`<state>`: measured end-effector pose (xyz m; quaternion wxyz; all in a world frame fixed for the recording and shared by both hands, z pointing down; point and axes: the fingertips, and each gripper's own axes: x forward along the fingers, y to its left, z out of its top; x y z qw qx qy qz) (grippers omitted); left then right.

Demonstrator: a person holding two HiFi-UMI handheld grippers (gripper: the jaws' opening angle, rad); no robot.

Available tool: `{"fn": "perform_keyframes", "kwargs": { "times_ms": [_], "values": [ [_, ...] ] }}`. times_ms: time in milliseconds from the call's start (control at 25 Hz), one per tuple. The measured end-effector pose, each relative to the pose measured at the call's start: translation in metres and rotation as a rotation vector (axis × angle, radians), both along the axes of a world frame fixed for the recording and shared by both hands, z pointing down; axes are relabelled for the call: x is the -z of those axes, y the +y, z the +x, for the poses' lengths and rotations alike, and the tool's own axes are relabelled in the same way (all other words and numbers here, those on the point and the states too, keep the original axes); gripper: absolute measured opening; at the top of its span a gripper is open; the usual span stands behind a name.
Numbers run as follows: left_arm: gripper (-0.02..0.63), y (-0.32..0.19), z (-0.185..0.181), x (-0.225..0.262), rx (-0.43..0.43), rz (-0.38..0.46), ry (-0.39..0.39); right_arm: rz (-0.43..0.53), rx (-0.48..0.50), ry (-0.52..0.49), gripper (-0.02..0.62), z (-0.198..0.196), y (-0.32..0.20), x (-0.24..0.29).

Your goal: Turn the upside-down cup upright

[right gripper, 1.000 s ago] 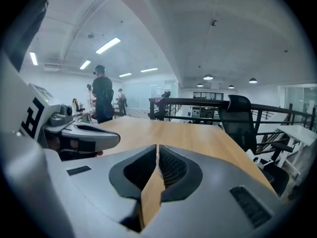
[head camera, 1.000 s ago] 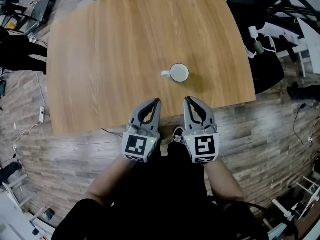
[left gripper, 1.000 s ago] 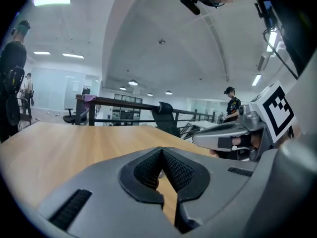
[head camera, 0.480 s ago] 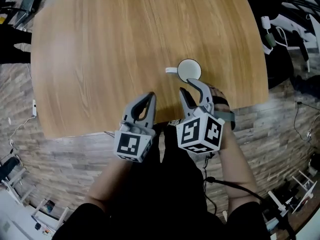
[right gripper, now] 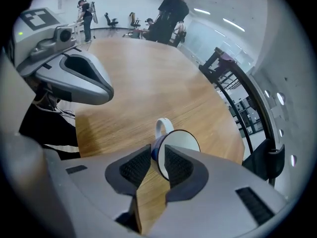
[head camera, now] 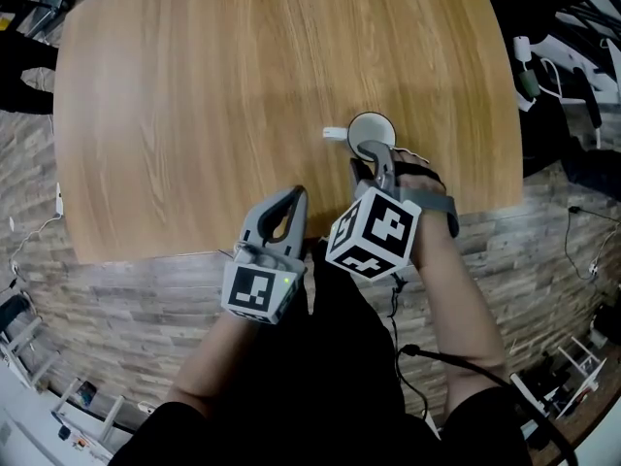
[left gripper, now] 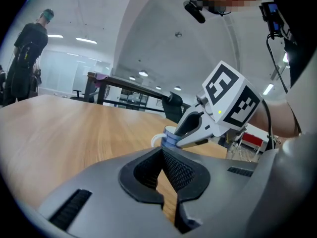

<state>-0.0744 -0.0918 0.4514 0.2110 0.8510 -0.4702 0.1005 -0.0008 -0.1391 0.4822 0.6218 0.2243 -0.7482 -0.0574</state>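
Observation:
An upside-down cup (head camera: 369,134) stands on the wooden table (head camera: 194,85) near its front edge, white base up, blue wall, handle pointing left. My right gripper (head camera: 374,158) points steeply down at the cup's near side. In the right gripper view its closing jaws (right gripper: 157,155) straddle the cup (right gripper: 181,143), one pad by the blue wall and the other over the white base; no firm press shows. My left gripper (head camera: 291,197) is shut and empty over the table's front edge, left of the cup. The left gripper view shows the cup (left gripper: 166,133) under the right gripper's fingertips (left gripper: 173,139).
Dark chairs and cables (head camera: 553,115) stand past the table's right side. The floor (head camera: 543,250) is wood plank. A person (right gripper: 171,14) stands beyond the far end of the table, and more chairs and desks stand behind.
My right gripper has rolled over, tipped down and reached forward to the cup, and its jaws have come apart. The left gripper has sunk a little toward the table edge and stays shut.

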Motion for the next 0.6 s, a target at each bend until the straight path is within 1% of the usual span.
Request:
{"fn": "perform_keyframes", "kwargs": {
  "times_ms": [80,280,480,600],
  "values": [
    [-0.003,0.002,-0.001,0.000,0.000,-0.001,0.000,-0.025,0.014,0.011,0.078,-0.004,0.000,-0.002],
    [-0.002,0.000,-0.007,0.003,-0.023,0.020,-0.017,-0.054,0.019,-0.013,0.066,-0.008,-0.001,-0.003],
    [-0.003,-0.007,-0.009,0.000,-0.030,0.022,-0.037,-0.056,0.052,0.041,0.060,-0.003,-0.005,-0.006],
    [-0.003,-0.009,-0.009,0.000,-0.036,0.017,-0.036,-0.067,0.082,0.082,0.060,-0.002,-0.007,-0.007]
  ]
}}
